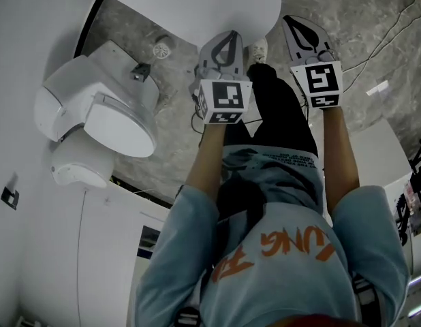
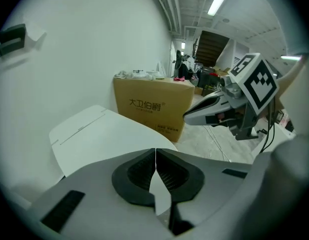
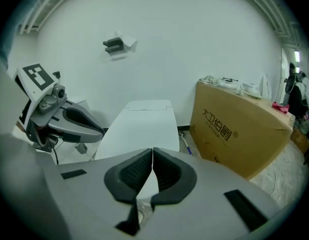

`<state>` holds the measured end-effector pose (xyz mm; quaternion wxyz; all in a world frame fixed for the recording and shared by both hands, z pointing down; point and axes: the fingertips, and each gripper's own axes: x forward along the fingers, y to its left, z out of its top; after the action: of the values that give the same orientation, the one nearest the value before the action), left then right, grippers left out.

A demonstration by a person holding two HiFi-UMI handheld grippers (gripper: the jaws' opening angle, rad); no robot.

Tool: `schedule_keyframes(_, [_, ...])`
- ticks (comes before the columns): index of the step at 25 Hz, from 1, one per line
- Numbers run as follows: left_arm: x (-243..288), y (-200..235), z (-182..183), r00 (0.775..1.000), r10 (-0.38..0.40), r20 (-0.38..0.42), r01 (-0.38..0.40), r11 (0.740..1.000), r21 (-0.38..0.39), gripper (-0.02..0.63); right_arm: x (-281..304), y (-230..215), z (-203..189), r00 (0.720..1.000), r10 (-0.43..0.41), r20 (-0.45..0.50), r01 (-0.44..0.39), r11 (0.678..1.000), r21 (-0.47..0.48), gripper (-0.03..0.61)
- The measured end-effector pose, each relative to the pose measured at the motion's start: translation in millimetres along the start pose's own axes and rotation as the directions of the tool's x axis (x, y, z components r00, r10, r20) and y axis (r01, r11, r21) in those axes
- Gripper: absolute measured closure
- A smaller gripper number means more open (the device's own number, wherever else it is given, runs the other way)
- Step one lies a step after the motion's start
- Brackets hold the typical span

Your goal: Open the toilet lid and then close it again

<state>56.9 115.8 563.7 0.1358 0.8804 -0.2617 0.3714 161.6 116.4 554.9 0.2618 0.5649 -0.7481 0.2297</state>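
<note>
A white wall (image 1: 26, 19) fills the left side. One small black-and-white fitting (image 3: 117, 44) is fixed on it. In the head view, one white rounded ceramic fixture with a closed oval top (image 1: 95, 114) stands against that wall, on the grey marbled stone floor (image 1: 347, 46).

Next comes the task's thing, one smooth white plastic toilet lid (image 1: 197, 5). It lies flat and closed, directly ahead of both grippers in the two gripper views. One round floor drain (image 1: 163, 46) sits in the floor between the fixture and the lid.

There are two grippers, each carrying one cube with square black-and-white markers. The left gripper (image 1: 229, 39) points down at the lid, and in the head view its tip overlaps the lid's near edge. Whether it touches the lid cannot be told. In its own view the jaws are clenched, pad against pad, with nothing between them. The person's arms reach forward in light blue sleeves (image 1: 374, 244). One pale shoe (image 1: 258, 48) shows between the two grippers.

The right gripper (image 1: 298, 27) is just beside the lid's edge and hangs over the floor. Its jaws are likewise clenched on nothing.

Furthest right in the gripper views stands one brown cardboard box with dark printed characters (image 3: 234, 129). It rests on the floor just beside the lid, with small items lying on top of it.
</note>
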Motion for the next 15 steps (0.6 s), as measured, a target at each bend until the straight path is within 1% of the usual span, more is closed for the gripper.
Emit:
schedule_keyframes(3, [19, -7, -22, 0.999, 0.008, -0.037, -0.007, 1.000, 0.028, 0.586, 17, 8, -23, 0.998, 0.049, -0.025, -0.050, 0.997, -0.066, 0.543])
schedule_keyframes(5, [30, -10, -35, 0.998, 0.014, -0.066, -0.011, 0.998, 0.054, 0.584, 28, 16, -36, 0.995, 0.090, -0.040, -0.094, 0.988, -0.121, 0.521])
schedule_keyframes(7, [41, -12, -49, 0.995, 0.020, -0.094, -0.011, 0.995, 0.099, 0.584, 39, 25, -49, 0.990, 0.128, -0.062, -0.137, 0.975, -0.175, 0.483])
schedule_keyframes(10, [54, -23, -69, 0.991, 0.001, -0.136, 0.020, 0.987, 0.158, 0.581, 48, 40, -75, 0.975, 0.188, -0.118, -0.212, 0.946, -0.244, 0.394])
schedule_keyframes(11, [57, -28, -75, 0.989, -0.014, -0.149, 0.039, 0.985, 0.171, 0.571, 49, 45, -83, 0.969, 0.211, -0.133, -0.239, 0.936, -0.258, 0.375])
schedule_keyframes(13, [65, -34, -83, 0.985, -0.031, -0.170, 0.066, 0.977, 0.205, 0.500, 53, 52, -93, 0.958, 0.245, -0.150, -0.280, 0.912, -0.300, 0.340])
schedule_keyframes(15, [71, -36, -91, 0.983, -0.015, -0.185, 0.065, 0.962, 0.267, 0.443, 58, 60, -105, 0.951, 0.253, -0.179, -0.305, 0.870, -0.387, 0.297])
